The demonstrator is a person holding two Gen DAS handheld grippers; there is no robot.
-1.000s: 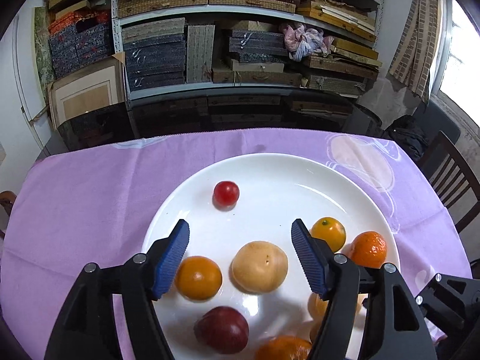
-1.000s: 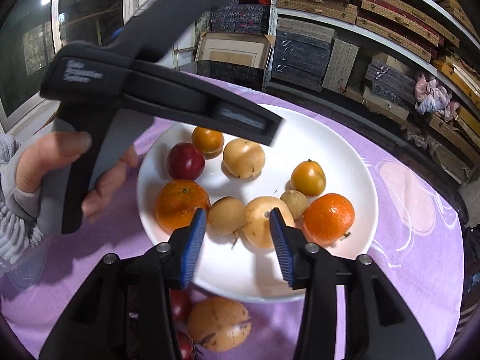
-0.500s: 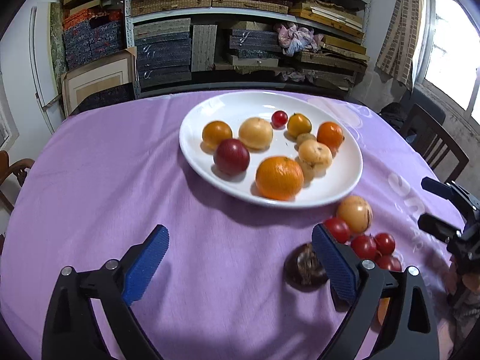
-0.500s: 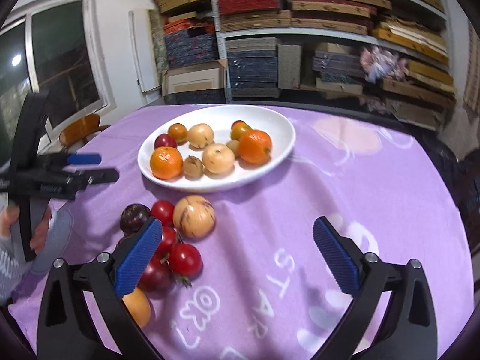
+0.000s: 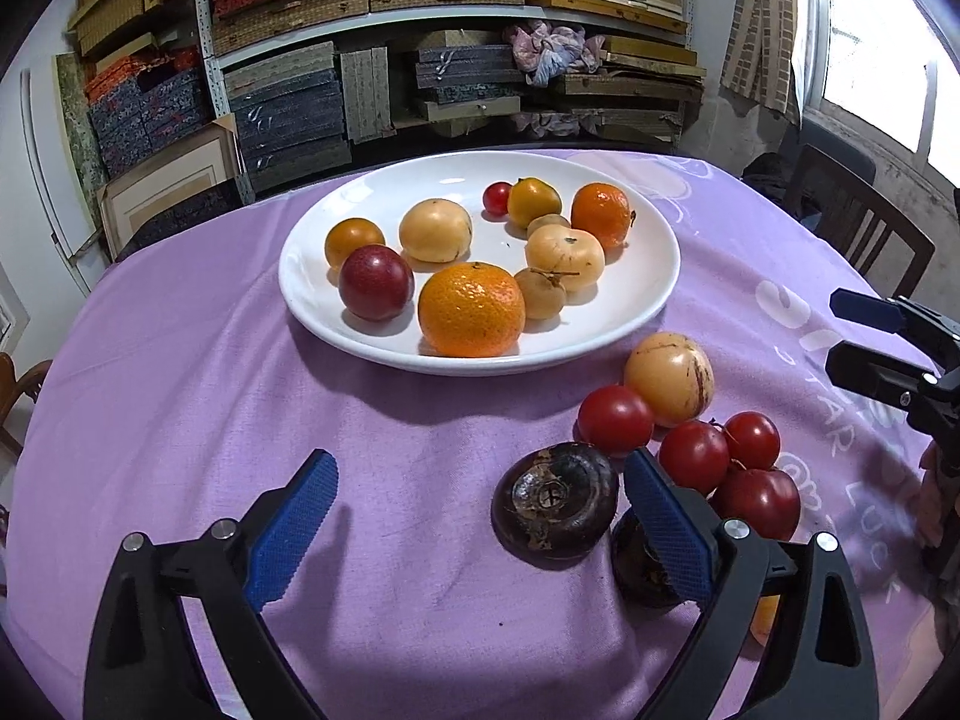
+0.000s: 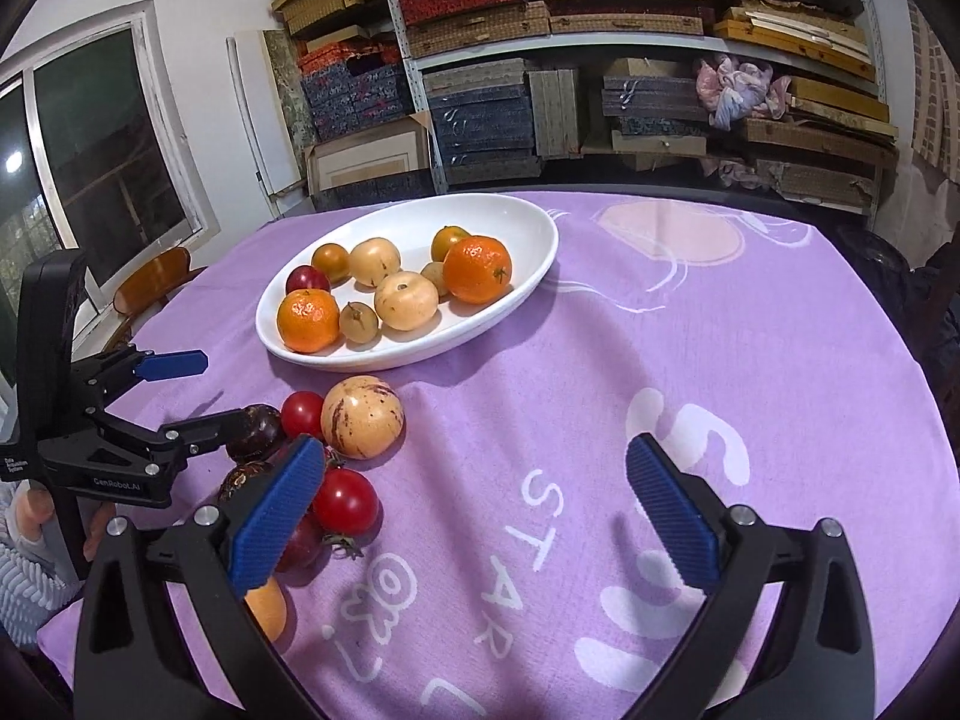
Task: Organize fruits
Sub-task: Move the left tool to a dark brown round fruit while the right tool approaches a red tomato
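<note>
A white plate (image 5: 654, 294) (image 6: 534, 276) on the purple cloth holds oranges, pale round fruits, a dark red plum (image 5: 376, 291) and a cherry tomato. Loose fruit lies in front of it: a pale striped fruit (image 5: 669, 378) (image 6: 360, 417), several red tomatoes (image 5: 615, 420) (image 6: 345, 501) and two dark mangosteens. My left gripper (image 5: 480, 480) (image 6: 225, 390) is open, with one mangosteen (image 5: 555, 507) between its fingers, close to the right pad and untouched. My right gripper (image 6: 474, 462) (image 5: 840, 339) is open over bare cloth, to the right of the loose pile.
Shelves stacked with boxes (image 5: 456, 60) stand behind the table. A wooden chair (image 5: 864, 222) is at the right edge and another chair (image 6: 150, 282) at the left by the window. A person's hand and sleeve (image 6: 24, 558) hold the left gripper. An orange fruit (image 6: 267, 606) lies near the cloth's front edge.
Both grippers drew back from over the plate to the loose fruit and opened wide. The left one has since closed in on the mangosteen.
</note>
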